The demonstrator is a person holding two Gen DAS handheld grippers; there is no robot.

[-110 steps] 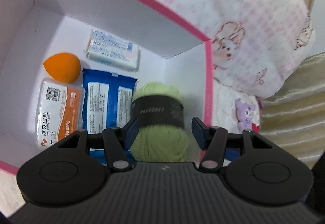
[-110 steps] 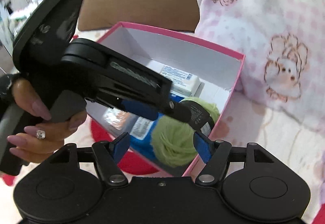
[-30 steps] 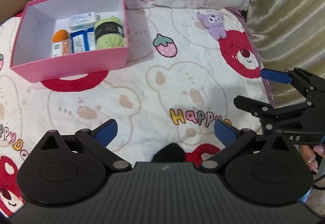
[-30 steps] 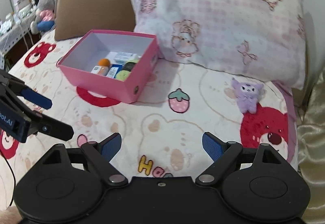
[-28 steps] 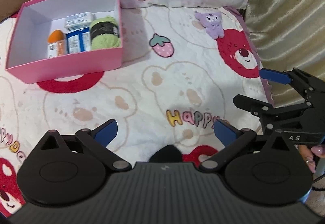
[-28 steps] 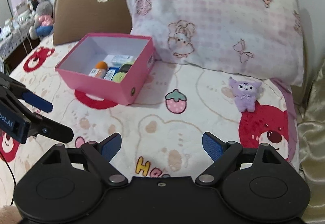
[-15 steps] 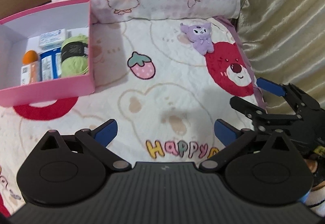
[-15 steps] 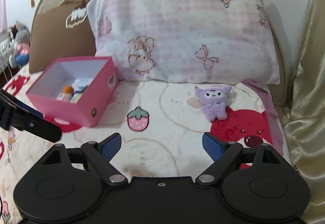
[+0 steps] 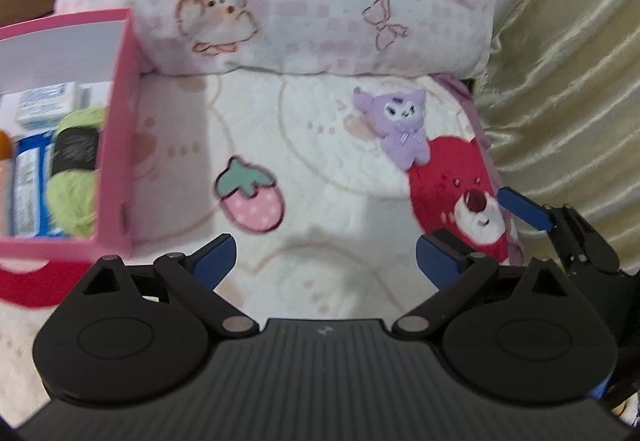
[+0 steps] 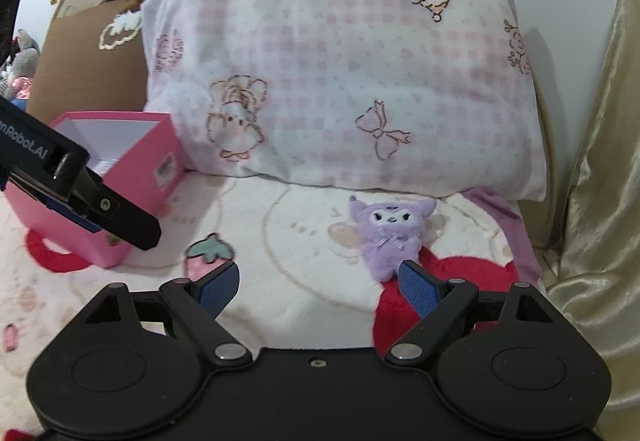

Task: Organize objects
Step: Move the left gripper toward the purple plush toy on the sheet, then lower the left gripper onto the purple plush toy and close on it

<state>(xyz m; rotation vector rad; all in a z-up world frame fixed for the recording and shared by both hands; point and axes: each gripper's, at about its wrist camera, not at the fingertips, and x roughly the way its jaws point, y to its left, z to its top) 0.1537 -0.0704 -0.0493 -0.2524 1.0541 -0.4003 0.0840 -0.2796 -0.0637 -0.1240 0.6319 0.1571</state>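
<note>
Both jaws released, left gripper [image 9: 325, 256] just narrowing, empty; fuzzy purple plush [image 10: 387, 235] now nearer right gripper [image 10: 319, 284]; pink box [image 9: 116, 145] shifted left, blurred.

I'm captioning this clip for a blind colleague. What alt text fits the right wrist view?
A small purple plush toy lies on a cartoon-print blanket just beyond the open, empty right gripper, in front of a pink checked pillow. At left stands an open pink box, partly hidden by the left gripper.
</note>
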